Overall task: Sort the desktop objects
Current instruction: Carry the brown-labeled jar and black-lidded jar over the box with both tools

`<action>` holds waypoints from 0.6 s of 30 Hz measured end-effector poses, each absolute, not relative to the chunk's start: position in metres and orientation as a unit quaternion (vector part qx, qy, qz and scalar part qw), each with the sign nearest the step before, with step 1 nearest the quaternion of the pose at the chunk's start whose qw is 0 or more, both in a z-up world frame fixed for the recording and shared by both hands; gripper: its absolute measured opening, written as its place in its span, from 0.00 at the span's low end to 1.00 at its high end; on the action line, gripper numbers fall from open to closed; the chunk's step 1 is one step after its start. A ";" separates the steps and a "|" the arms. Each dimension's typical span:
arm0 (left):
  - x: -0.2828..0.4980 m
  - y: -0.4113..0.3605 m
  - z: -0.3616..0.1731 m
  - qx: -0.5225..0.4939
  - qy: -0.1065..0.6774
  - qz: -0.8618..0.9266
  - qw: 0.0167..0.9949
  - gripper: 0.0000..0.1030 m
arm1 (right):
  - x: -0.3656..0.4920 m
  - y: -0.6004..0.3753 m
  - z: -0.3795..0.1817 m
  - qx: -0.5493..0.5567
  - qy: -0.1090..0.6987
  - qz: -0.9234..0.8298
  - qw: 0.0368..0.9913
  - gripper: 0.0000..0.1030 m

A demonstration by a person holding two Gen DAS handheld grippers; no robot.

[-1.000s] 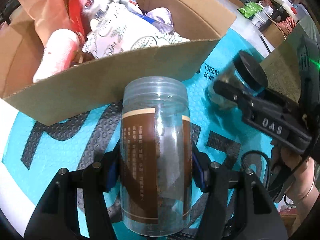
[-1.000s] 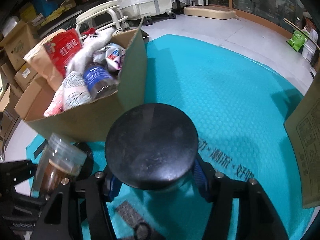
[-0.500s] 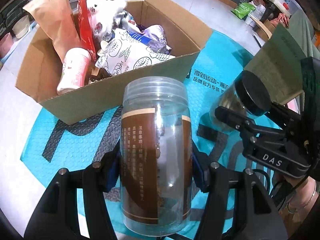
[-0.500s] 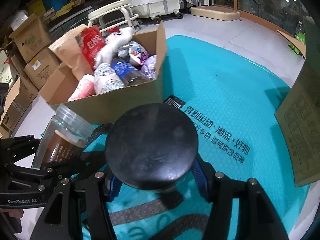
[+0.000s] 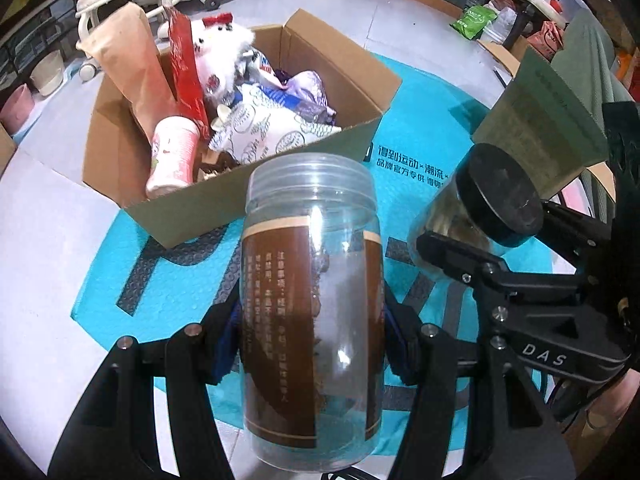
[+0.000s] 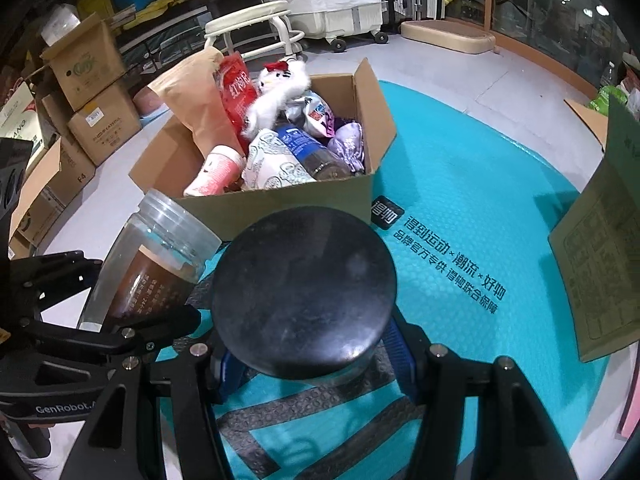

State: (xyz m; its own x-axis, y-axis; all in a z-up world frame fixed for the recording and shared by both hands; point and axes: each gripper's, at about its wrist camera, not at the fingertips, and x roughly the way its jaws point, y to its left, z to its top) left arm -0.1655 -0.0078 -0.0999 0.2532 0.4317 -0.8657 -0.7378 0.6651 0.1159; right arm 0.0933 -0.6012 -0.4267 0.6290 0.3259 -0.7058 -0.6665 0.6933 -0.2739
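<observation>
My left gripper (image 5: 312, 344) is shut on a clear plastic jar with a brown label (image 5: 312, 312), held upright above the teal mat (image 5: 420, 120); the jar has no lid. It also shows in the right wrist view (image 6: 148, 268). My right gripper (image 6: 308, 356) is shut on a glass jar with a black lid (image 6: 304, 292), held beside the plastic jar; it shows in the left wrist view (image 5: 500, 196) too. An open cardboard box (image 5: 352, 80) lies ahead, filled with snack bags, a pink cup (image 5: 172, 156) and a white plush toy (image 5: 220, 52).
A second cardboard box flap (image 6: 600, 264) stands at the right on the mat. Stacked cartons (image 6: 88, 80) sit at the far left, a white stool (image 6: 256, 28) behind the box. A green bag (image 5: 476, 20) lies on the grey floor far right.
Both grippers have risen and drawn back from the box with their jars; the box now looks smaller and farther, its contents seen from higher up.
</observation>
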 end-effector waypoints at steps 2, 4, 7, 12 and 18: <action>-0.166 -0.006 -0.094 -0.156 0.478 0.377 0.778 0.56 | 0.090 -0.599 -0.423 -0.269 0.316 0.288 0.863 0.60; -0.167 -0.003 -0.085 -0.152 0.473 0.380 0.781 0.56 | 0.089 -0.595 -0.418 -0.270 0.313 0.287 0.864 0.60; -0.167 0.003 -0.075 -0.148 0.466 0.382 0.784 0.56 | 0.089 -0.589 -0.409 -0.271 0.307 0.287 0.866 0.60; -0.165 0.013 -0.058 -0.140 0.453 0.385 0.792 0.56 | 0.093 -0.577 -0.395 -0.274 0.297 0.286 0.869 0.60; -0.158 0.031 -0.041 -0.128 0.446 0.385 0.798 0.56 | 0.102 -0.560 -0.378 -0.274 0.286 0.289 0.872 0.60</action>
